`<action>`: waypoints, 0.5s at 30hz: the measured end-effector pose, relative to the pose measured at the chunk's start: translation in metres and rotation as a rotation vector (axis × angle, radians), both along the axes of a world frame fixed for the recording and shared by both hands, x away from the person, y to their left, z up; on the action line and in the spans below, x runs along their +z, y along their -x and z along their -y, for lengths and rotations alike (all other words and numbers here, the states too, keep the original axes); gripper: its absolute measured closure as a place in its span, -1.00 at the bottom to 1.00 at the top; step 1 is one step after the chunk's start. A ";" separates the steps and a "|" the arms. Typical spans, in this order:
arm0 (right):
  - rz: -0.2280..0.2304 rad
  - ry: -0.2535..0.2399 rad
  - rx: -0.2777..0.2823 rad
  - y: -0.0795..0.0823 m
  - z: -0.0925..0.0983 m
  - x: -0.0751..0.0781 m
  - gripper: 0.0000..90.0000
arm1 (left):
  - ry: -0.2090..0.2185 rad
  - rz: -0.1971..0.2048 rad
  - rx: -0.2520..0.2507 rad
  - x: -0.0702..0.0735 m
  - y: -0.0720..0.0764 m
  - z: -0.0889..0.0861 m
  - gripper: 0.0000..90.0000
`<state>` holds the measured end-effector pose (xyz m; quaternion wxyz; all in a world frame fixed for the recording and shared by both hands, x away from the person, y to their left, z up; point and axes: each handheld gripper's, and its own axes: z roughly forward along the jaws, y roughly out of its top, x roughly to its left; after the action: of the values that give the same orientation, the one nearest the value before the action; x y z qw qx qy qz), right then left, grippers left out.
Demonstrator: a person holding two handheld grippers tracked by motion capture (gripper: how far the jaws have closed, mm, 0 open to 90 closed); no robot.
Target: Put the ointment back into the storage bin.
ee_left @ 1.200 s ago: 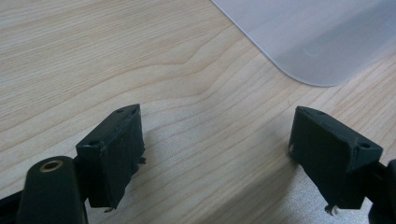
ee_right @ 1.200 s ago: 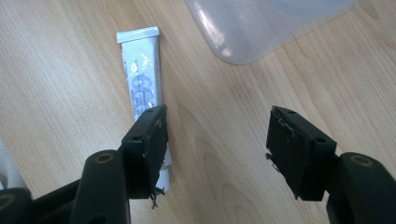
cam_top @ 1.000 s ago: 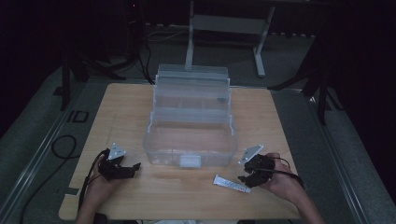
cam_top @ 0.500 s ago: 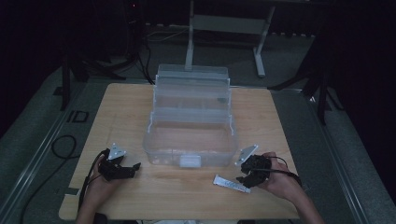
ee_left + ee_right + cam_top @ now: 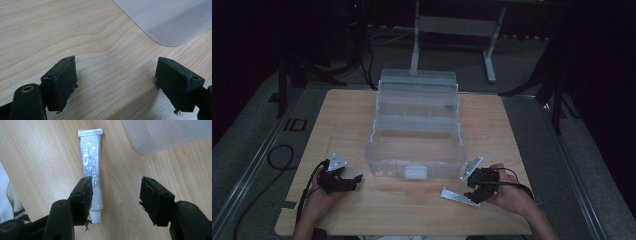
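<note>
A small white and silver tube point(image 5: 456, 195) lies flat on the wooden table point(image 5: 342, 115), in front of the clear plastic toolbox point(image 5: 416, 145). My right gripper point(image 5: 473, 195) hovers just right of it. In the right gripper view the tube point(image 5: 91, 162) points away from me, its cap end beside and partly under the left-hand jaw. The right gripper point(image 5: 116, 181) is open and neither pad presses the tube. At the left front of the table my left gripper point(image 5: 355, 181) rests open. In its own view the left gripper point(image 5: 115, 62) has only bare wood between its jaws.
The toolbox stands open in the table's middle, with its tiered trays stepping up toward the back. A rounded corner of it shows in the left gripper view point(image 5: 170, 20) and in the right gripper view point(image 5: 155, 135). A black cable point(image 5: 279, 155) loops off the table's left side. Dark floor and stands surround the table.
My right gripper has crept slightly left toward the tube. The tube, the toolbox and the left gripper have stayed where they were.
</note>
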<state>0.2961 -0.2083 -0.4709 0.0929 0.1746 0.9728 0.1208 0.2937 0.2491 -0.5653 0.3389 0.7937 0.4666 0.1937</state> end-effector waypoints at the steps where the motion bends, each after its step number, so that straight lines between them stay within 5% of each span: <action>1: -0.003 0.003 0.004 0.000 0.000 0.000 -0.04 | 0.000 0.000 0.000 0.000 0.000 0.000 -0.59; 15: -0.040 0.033 0.026 -0.003 -0.007 -0.004 -0.06 | 0.000 0.000 0.000 0.000 0.000 0.000 -0.59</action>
<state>0.2991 -0.2011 -0.4750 0.0746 0.1627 0.9785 0.1026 0.2936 0.2491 -0.5653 0.3389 0.7936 0.4668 0.1936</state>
